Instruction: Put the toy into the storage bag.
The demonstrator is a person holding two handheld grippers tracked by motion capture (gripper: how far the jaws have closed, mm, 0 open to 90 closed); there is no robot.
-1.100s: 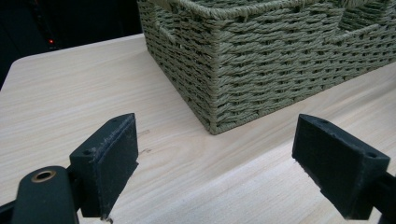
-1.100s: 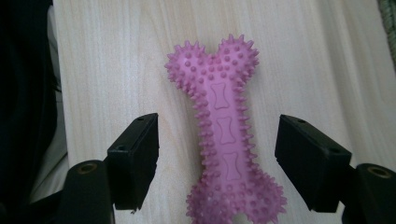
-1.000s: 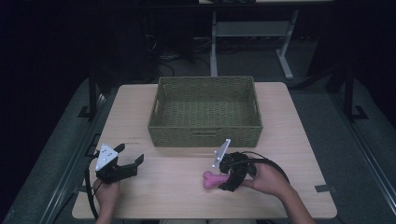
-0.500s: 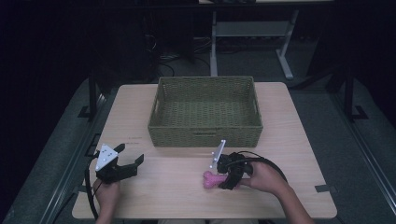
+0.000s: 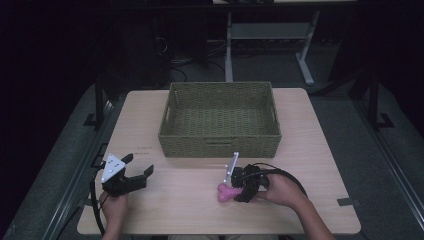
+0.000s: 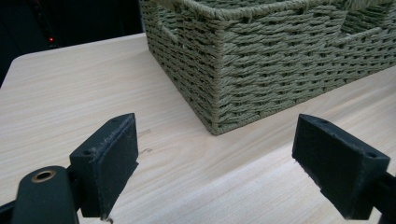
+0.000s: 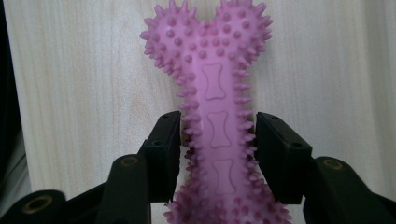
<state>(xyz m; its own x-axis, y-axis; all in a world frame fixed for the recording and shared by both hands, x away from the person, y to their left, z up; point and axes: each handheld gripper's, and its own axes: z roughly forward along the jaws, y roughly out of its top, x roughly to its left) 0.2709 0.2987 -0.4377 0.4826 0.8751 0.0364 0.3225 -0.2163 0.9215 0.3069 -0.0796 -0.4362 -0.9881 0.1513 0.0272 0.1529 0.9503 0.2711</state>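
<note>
Left gripper (image 5: pixel 136 175): black two-jaw tool with a grey three-cornered plate on top, held in the person's left hand (image 5: pixel 114 206) at the near left part of the pale wooden table (image 5: pixel 190 200). Jaws spread wide, nothing between them. In the left gripper view the jaws frame bare tabletop, with a corner of the basket beyond.

Olive-green woven rectangular basket (image 5: pixel 220 142): stands on the middle of the table toward its far side, upright, well apart from the left gripper, near the right one.

Pink spiky rubber bone-shaped toy (image 5: pixel 226 192): lies flat on the tabletop in front of the basket, right of centre. In the right gripper view its shaft (image 7: pixel 215 140) runs lengthwise between the jaws, the knobbed end pointing away.

Right gripper (image 5: pixel 235 192): black two-jaw tool held in the person's right hand (image 5: pixel 280 190), its cable looping behind. Jaws have just been closing, with the toy's shaft between them; the pads (image 7: pixel 163 154) now press against the spikes on both sides.
</note>
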